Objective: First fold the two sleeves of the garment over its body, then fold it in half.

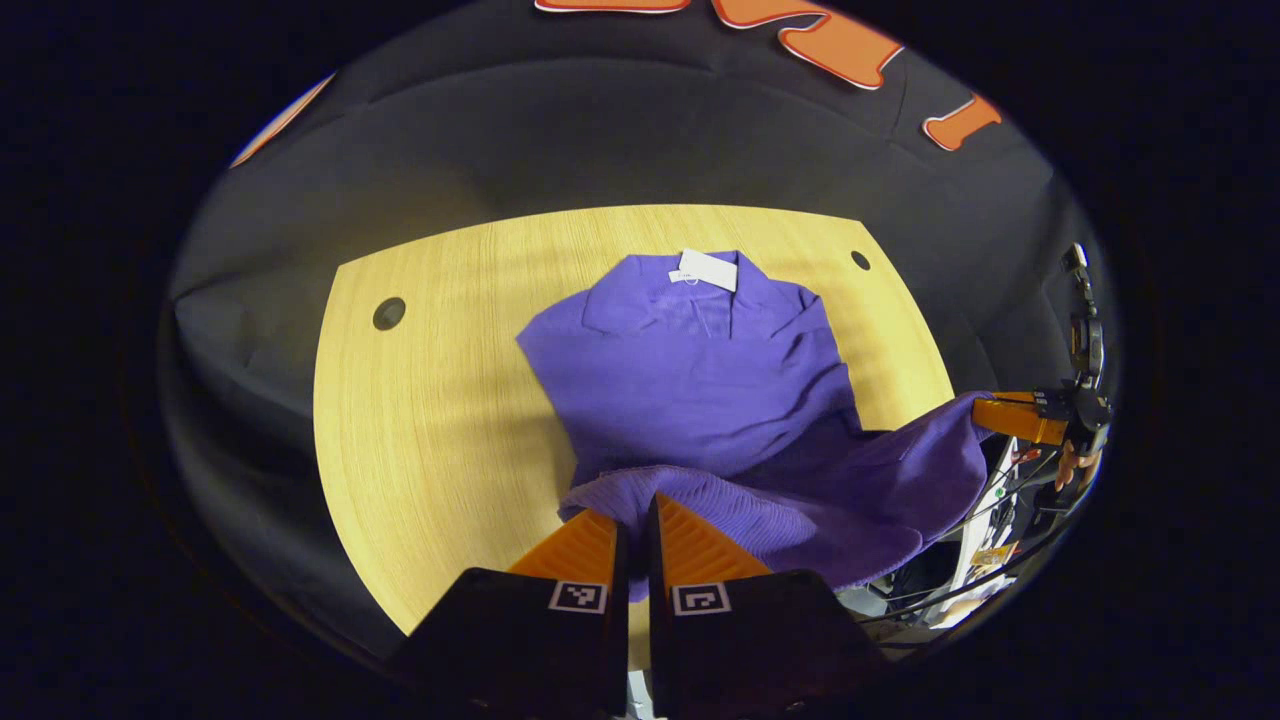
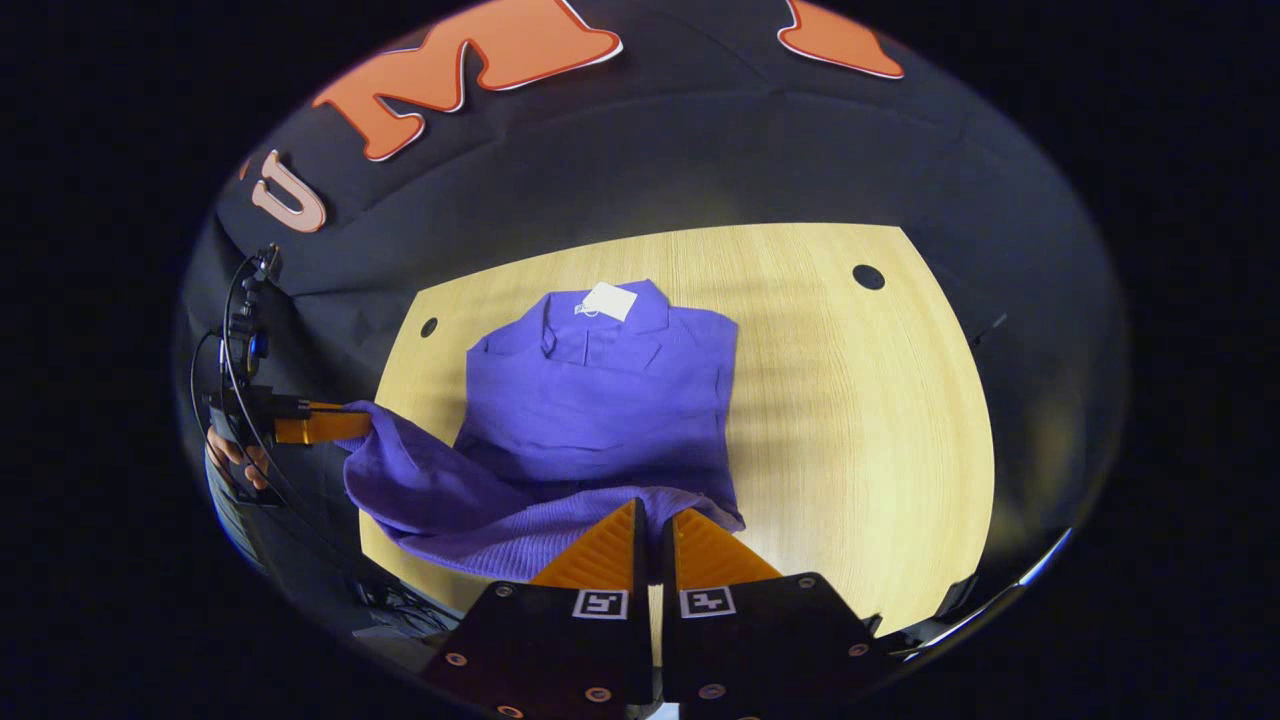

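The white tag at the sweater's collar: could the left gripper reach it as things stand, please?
Probably not yet: the left gripper is shut on the sweater hem, though nothing lies between it and the white tag.

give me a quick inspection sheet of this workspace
surface: wooden table with round holes.
job's things: purple garment, collar and white tag at the far end, sleeves folded in, hem lifted at both corners.
clutter: nothing seen.
grippers: left gripper and right gripper each shut on the hem.
cables: black cables trail from the left gripper; more hang at the table's edge.
surroundings: black cloth wall.
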